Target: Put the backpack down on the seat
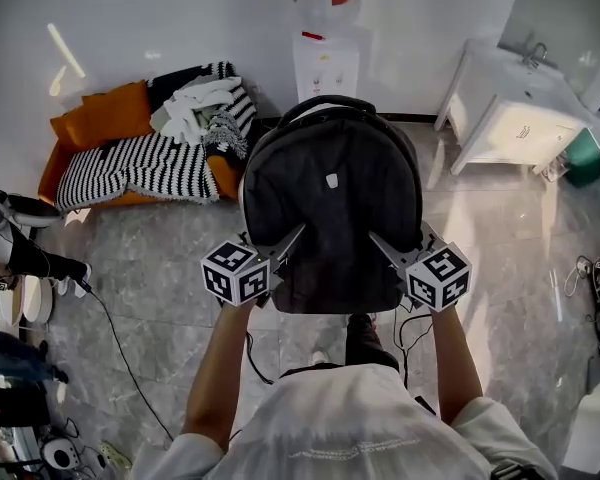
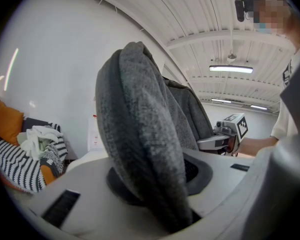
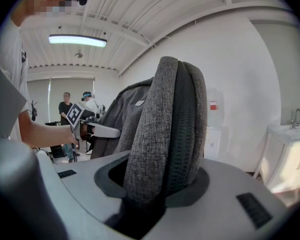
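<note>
1. Our left gripper point(image 1: 288, 240) is clamped on one padded strap point(image 2: 140, 149); our right gripper point(image 1: 384, 246) grips the other strap point(image 3: 162, 134).
2. The backpack point(image 1: 330, 198) hangs between them above the floor point(image 1: 160, 278).
3. The orange sofa point(image 1: 100, 118) lies beyond, leftward, well apart.

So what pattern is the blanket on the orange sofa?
The blanket has black-and-white stripes, clearest in the head view.

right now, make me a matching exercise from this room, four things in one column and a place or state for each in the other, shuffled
Things
1. backpack
2. sofa
3. water dispenser
4. sink

Places or states
A. white, at the far right of the head view
B. standing just beyond the backpack
C. orange, under a striped blanket
D. held up by the left gripper and right gripper

Pairs: 1-D, 2-C, 3-B, 4-A
</note>
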A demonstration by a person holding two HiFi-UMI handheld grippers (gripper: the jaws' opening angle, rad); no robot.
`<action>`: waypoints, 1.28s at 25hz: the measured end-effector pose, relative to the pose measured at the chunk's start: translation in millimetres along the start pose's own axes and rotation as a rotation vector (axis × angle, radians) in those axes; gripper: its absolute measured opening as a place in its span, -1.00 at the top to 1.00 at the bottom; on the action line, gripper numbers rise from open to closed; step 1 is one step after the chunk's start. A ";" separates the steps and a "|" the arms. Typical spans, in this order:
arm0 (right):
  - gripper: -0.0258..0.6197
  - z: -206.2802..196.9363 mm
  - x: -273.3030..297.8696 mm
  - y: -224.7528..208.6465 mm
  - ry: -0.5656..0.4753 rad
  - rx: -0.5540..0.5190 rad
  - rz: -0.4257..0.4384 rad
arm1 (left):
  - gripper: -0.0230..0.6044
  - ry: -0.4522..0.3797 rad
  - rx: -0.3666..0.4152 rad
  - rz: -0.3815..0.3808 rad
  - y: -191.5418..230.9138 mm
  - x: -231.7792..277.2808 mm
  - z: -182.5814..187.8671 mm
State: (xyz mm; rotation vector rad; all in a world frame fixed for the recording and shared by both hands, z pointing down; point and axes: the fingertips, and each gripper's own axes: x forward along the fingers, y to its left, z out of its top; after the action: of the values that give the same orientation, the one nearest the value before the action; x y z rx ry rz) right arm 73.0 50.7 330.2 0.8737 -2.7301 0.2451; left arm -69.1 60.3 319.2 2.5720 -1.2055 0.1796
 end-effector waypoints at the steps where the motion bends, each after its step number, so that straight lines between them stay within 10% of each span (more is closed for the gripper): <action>1: 0.46 0.6 2.0 -5.3 0.002 0.001 0.001 | 0.53 0.002 -0.002 0.001 2.1 4.8 1.3; 32: 0.46 -1.9 142.9 -170.0 0.074 0.042 0.123 | 0.53 0.053 -0.101 0.088 139.8 151.8 9.6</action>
State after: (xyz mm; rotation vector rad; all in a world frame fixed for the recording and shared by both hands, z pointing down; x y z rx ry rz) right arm 61.5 -163.4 388.2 0.6942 -2.7216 0.3529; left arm -79.1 -138.3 375.2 2.4149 -1.2753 0.1991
